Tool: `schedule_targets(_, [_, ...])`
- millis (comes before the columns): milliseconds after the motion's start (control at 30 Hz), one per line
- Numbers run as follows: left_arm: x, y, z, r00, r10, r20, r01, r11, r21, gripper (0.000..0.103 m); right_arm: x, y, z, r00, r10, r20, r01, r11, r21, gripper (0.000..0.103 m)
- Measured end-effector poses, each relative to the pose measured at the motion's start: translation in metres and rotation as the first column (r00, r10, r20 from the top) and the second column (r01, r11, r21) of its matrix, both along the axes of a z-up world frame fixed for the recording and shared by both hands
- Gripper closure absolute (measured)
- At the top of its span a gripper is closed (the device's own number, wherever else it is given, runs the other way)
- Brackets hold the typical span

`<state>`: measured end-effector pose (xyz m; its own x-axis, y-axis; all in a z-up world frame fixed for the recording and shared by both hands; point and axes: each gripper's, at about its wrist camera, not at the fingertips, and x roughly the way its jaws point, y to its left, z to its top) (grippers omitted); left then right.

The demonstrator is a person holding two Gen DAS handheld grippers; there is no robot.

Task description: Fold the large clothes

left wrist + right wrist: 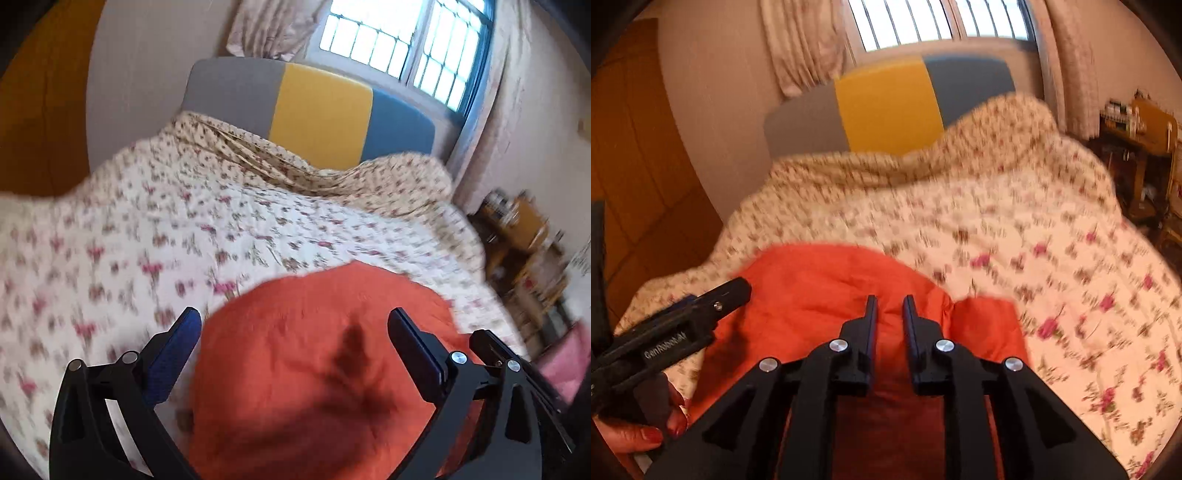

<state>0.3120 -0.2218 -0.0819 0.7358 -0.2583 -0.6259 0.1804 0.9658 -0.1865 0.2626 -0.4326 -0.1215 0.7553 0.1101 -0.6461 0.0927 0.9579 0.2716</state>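
Left wrist view: the left tool (295, 325) hangs with its jaws spread wide above the orange garment (314, 369), gripping nothing. The garment lies on the floral bedspread (184, 229).

Right wrist view: the right tool (890, 306) has a narrow gap between its fingers, over the orange garment's middle, nothing clamped.

We're in a home bedroom: floral quilt (221, 221) on the bed, padded headboard (317, 110) at twelve o'clock, curtained window (406, 40) behind.
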Motion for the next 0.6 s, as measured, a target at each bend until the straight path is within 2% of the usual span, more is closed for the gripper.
schedule_targets(67, [0.016,-0.014,-0.013,0.999,-0.014,-0.047,0.018,0.997,0.077,0.003,0.001,-0.003,-0.016,1.0,-0.015,-0.006,0.015,1.0,0.012,0.089])
schedule_targets(167, [0.023,-0.021,-0.033,0.997,-0.035,-0.074,0.04,0.997,0.07,0.003,0.001,-0.008,-0.028,0.999,-0.038,-0.003,0.038,0.999,0.034,0.09])
schedule_targets(367, [0.024,-0.036,-0.049,1.0,-0.019,-0.024,0.022,0.987,0.158,0.003,0.01,-0.013,-0.041,0.997,-0.074,-0.016,0.075,0.997,0.035,0.09])
schedule_targets(500, [0.032,-0.039,-0.057,0.999,-0.021,-0.04,0.027,0.986,0.164,0.003,0.008,-0.012,-0.041,0.997,-0.072,-0.006,0.072,0.997,0.034,0.09])
schedule_targets(600, [0.027,-0.037,-0.056,1.0,-0.021,-0.019,0.024,0.985,0.169,0.003,0.004,-0.013,-0.039,0.997,-0.073,0.01,0.073,0.996,0.042,0.089])
